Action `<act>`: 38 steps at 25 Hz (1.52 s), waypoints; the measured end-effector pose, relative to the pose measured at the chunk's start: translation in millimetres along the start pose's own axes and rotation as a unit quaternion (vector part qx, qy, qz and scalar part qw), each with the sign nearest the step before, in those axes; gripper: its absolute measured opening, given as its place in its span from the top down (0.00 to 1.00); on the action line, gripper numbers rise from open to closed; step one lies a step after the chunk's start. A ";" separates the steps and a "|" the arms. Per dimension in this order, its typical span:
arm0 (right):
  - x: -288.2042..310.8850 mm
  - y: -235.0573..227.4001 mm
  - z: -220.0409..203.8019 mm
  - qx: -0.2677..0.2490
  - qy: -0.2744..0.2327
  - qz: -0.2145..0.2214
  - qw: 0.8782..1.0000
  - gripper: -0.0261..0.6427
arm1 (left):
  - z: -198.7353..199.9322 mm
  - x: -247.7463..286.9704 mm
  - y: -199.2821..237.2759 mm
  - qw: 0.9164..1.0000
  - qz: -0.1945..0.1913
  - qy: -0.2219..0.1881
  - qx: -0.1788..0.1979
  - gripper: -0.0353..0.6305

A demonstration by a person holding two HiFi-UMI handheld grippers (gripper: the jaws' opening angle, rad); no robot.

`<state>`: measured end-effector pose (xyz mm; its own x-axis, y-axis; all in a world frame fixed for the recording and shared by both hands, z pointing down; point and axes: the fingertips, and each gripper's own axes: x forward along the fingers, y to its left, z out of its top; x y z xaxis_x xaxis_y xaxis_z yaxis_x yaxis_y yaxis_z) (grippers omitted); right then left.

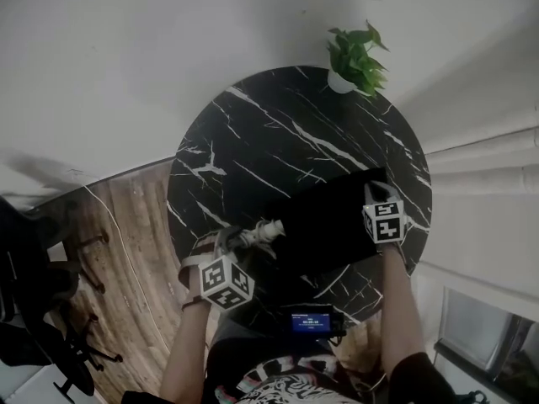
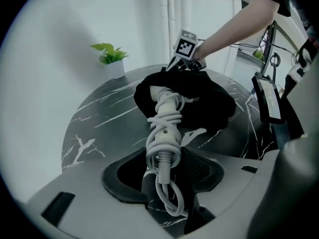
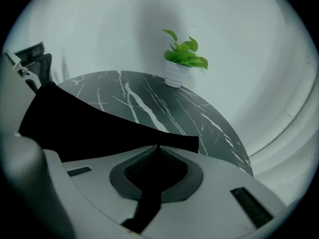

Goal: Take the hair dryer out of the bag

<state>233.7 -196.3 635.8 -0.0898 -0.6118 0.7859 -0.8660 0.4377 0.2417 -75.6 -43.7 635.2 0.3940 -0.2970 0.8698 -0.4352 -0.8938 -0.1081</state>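
Note:
A black fabric bag (image 1: 337, 213) lies on the round black marble table (image 1: 253, 133). A white hair dryer (image 1: 261, 232), its cord wound round the handle, sticks out of the bag's left opening. My left gripper (image 1: 232, 241) is shut on the hair dryer's handle (image 2: 164, 133), whose end sits between the pads with a cord loop hanging below; the dryer's head is still hidden in the bag (image 2: 199, 101). My right gripper (image 1: 376, 190) is shut on the bag's right edge (image 3: 89, 128), the fabric pinched at the fingertips (image 3: 157, 148). The right gripper (image 2: 185, 59) also shows in the left gripper view, behind the bag.
A small potted plant (image 1: 354, 57) stands at the table's far edge. Wood floor (image 1: 135, 225) with a thin cable lies to the left, and a dark office chair (image 1: 42, 310) at the lower left. A white wall lies behind the table.

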 end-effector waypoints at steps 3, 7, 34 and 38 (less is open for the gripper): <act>-1.4 -14.8 -10.0 0.045 0.000 -0.002 0.999 0.93 | 9.2 6.1 1.8 1.000 -0.002 -0.007 0.003 0.62; -1.6 -16.2 -10.3 0.067 -0.007 -0.003 0.998 0.93 | 1.8 7.8 1.7 1.000 -0.009 -0.002 -0.007 0.62; -0.8 -18.1 -12.7 0.124 0.006 0.020 0.992 0.93 | -38.3 -10.8 4.7 0.999 0.020 -0.004 -0.044 0.62; -1.1 -18.9 -11.4 0.132 0.007 0.019 0.991 0.93 | -39.6 -13.2 4.0 0.998 0.020 -0.004 -0.053 0.62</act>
<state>255.9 -196.4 636.8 -0.1205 -0.5886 0.7994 -0.9607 0.2721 0.0556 -114.6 -30.1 642.4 0.3816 -0.3353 0.8614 -0.5332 -0.8411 -0.0911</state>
